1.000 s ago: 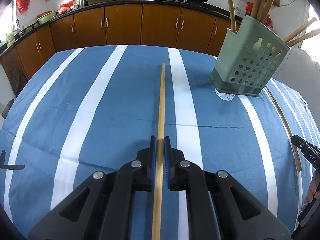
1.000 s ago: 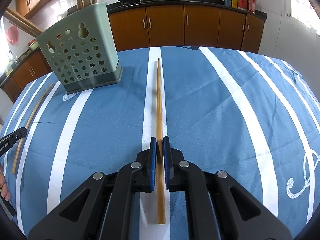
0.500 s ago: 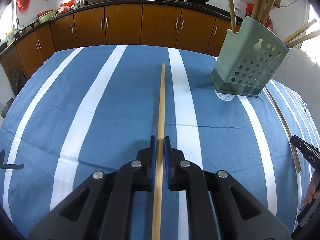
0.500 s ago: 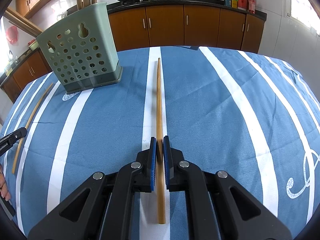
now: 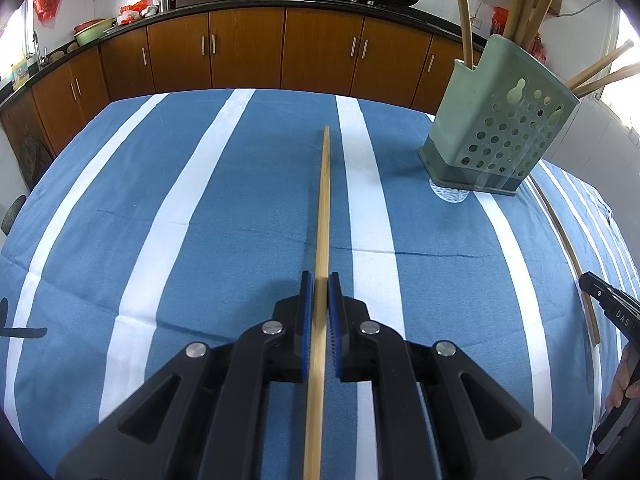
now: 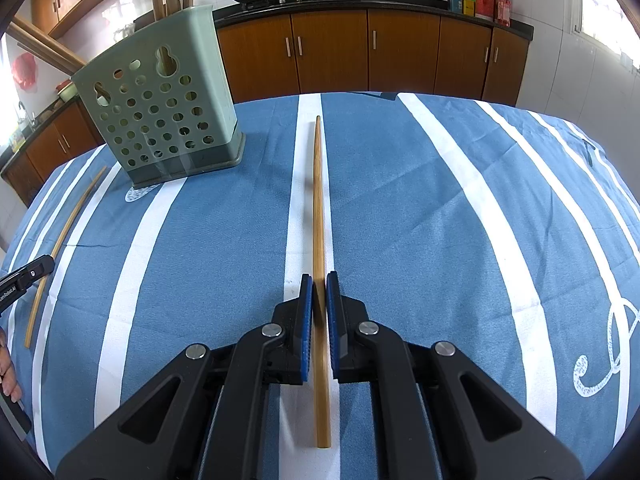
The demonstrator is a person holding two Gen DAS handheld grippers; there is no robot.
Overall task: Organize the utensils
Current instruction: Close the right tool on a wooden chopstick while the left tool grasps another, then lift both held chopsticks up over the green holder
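My left gripper (image 5: 320, 280) is shut on a long wooden chopstick (image 5: 323, 208) that points away over the blue striped tablecloth. My right gripper (image 6: 319, 280) is shut on another wooden chopstick (image 6: 318, 200), whose near end lies under the jaws. A green perforated utensil holder (image 5: 500, 132) stands upright at the far right in the left wrist view and at the far left in the right wrist view (image 6: 160, 116), with several wooden utensils in it. A third chopstick (image 5: 568, 248) lies on the cloth near it, also in the right wrist view (image 6: 64, 236).
The table is covered by a blue cloth with white stripes (image 5: 180, 200). Brown kitchen cabinets (image 5: 248, 52) and a counter with woks stand behind it. The other gripper's tip shows at each view's edge (image 5: 608, 304) (image 6: 24, 276).
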